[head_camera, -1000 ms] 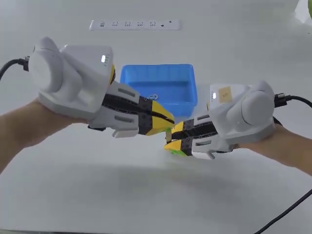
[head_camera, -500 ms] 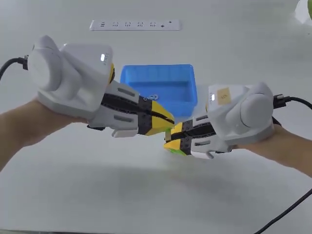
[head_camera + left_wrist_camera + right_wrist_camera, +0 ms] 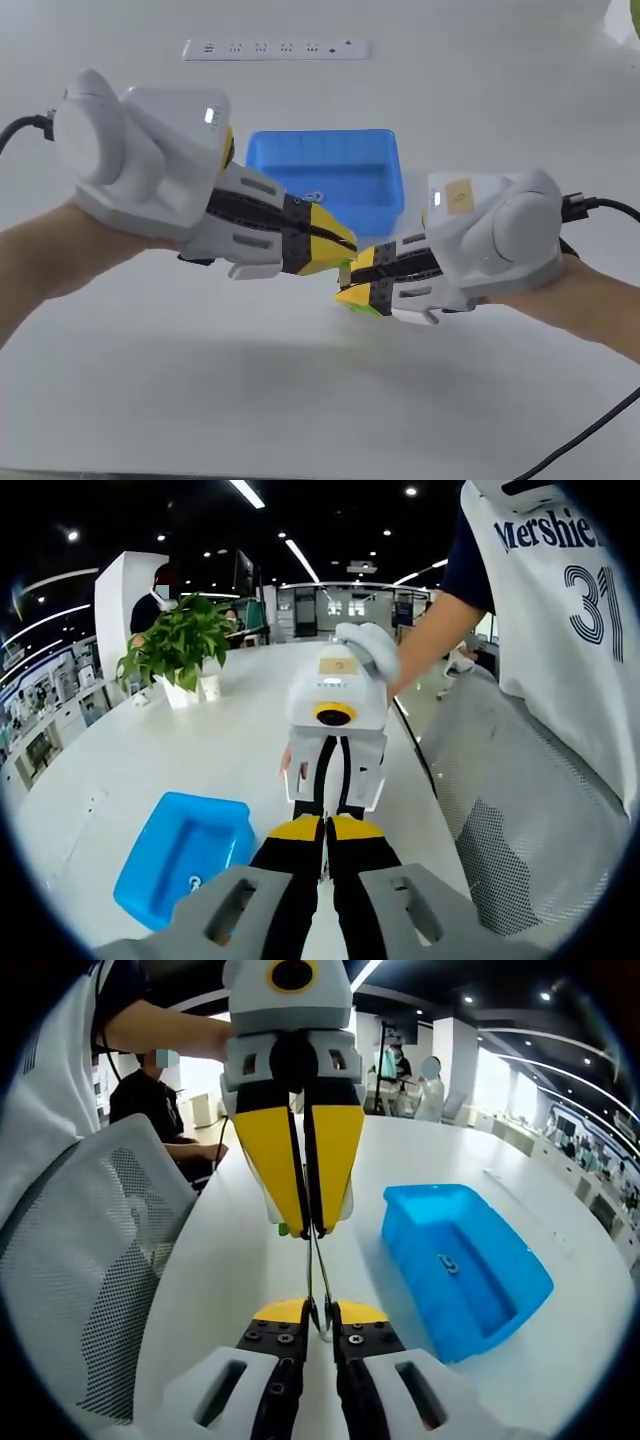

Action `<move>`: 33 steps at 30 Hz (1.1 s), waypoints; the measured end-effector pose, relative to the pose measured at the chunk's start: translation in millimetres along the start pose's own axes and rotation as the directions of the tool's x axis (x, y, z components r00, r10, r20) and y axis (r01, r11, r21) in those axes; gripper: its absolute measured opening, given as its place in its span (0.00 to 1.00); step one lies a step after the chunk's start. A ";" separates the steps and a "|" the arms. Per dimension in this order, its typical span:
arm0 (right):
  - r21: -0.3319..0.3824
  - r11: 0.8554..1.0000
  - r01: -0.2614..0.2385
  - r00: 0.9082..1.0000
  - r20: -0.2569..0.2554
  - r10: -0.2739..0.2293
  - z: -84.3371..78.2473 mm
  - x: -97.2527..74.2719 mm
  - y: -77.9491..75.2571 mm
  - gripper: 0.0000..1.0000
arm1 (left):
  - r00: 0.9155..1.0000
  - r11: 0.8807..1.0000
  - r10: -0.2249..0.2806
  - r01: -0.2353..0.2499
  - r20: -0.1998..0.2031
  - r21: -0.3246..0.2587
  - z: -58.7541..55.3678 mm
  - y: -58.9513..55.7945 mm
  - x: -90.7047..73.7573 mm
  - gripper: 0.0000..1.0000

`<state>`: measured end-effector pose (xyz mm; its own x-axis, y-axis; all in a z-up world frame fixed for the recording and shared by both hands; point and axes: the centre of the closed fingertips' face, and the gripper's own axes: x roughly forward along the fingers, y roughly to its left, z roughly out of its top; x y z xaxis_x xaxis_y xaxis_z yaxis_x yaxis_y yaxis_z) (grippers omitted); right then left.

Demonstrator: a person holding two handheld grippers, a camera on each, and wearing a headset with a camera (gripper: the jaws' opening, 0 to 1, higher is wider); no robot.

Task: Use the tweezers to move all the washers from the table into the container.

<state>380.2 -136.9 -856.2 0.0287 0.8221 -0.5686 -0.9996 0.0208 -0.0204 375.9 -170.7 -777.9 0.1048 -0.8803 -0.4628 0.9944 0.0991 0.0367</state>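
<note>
Already in the container: one washer, lying on the blue floor near the front wall; no second one can be made out.
Washers on the table: none show on the bare white top. The patch under the two grippers is hidden, so any left there cannot be told.
Tweezers: off the table, with thin metal legs stretched between the two sets of yellow tips, just in front of the container. Whether they carry a washer is too small to tell.
Left gripper: jaws closed on one end of the tweezers, pointing towards the other gripper.
Right gripper: jaws pinched together round the other end, as far as its own view shows; its tips almost meet the left one's.
Step in hand: by the look of it the tweezers are being passed or re-seated between the grippers, not used on a washer.
Progress: at least one washer is moved. The rest is either done or depends on what lies beneath the grippers.
Further out: a power strip at the far side, well apart from the container.
</note>
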 end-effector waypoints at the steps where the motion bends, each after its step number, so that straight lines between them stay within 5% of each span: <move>1: -0.001 1.000 0.003 1.000 0.000 -0.003 -0.5 -0.3 -0.3 0.10 | 1.000 1.000 0.000 0.000 -0.001 0.001 0.0 0.1 0.4 0.05; 33: 0.006 1.000 -0.012 1.000 -0.007 0.012 -5.0 2.8 2.9 0.10 | 1.000 1.000 -0.026 0.026 -0.009 -0.015 -2.8 -1.6 3.3 0.05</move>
<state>377.3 -137.3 -862.0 0.0166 0.8183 -0.5745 -0.9999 0.0142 -0.0085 374.6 -172.5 -781.9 0.0785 -0.8784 -0.4715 0.9965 0.0829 0.0115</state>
